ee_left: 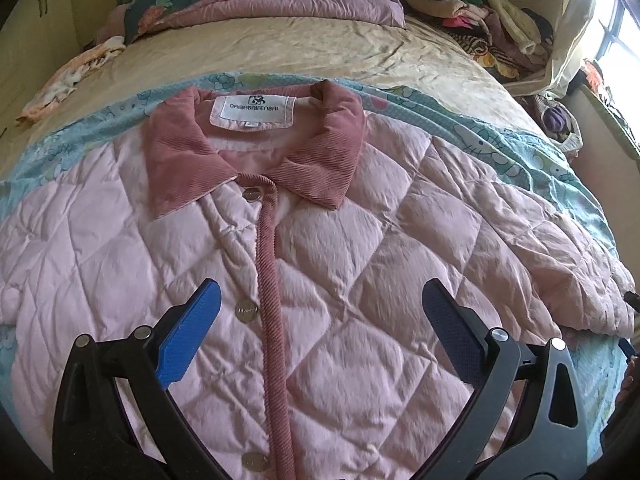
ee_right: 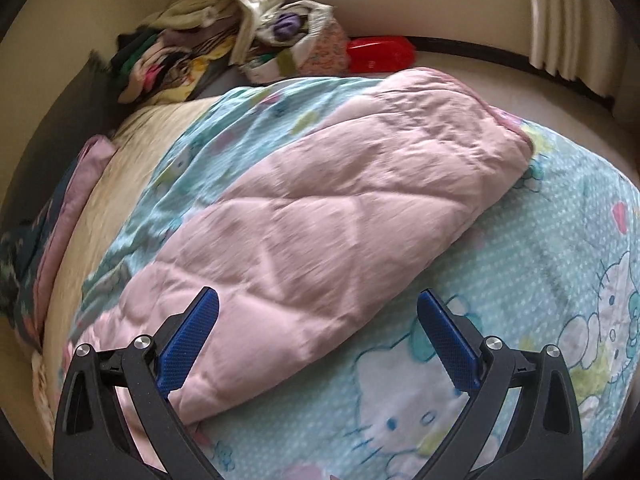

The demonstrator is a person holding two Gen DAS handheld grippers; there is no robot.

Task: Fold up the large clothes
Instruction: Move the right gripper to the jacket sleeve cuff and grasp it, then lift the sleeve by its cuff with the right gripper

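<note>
Looking down, I see the bed under a blue cartoon-cat blanket, where the pink diamond-quilted jacket lies flat, its ribbed corduroy collar spread. My left gripper hangs splayed wide above its snap-buttoned front; my right gripper, equally wide, straddles the puffy sleeve edge.

Clothes pile far corner; bare sheet btwn pile & jacket.

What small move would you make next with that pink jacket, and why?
Probably lower the right gripper and pinch the sleeve, to fold it across the jacket. The jacket lies flat and buttoned on the blanket, the sleeve is spread outward, and both grippers are open, holding nothing.
</note>
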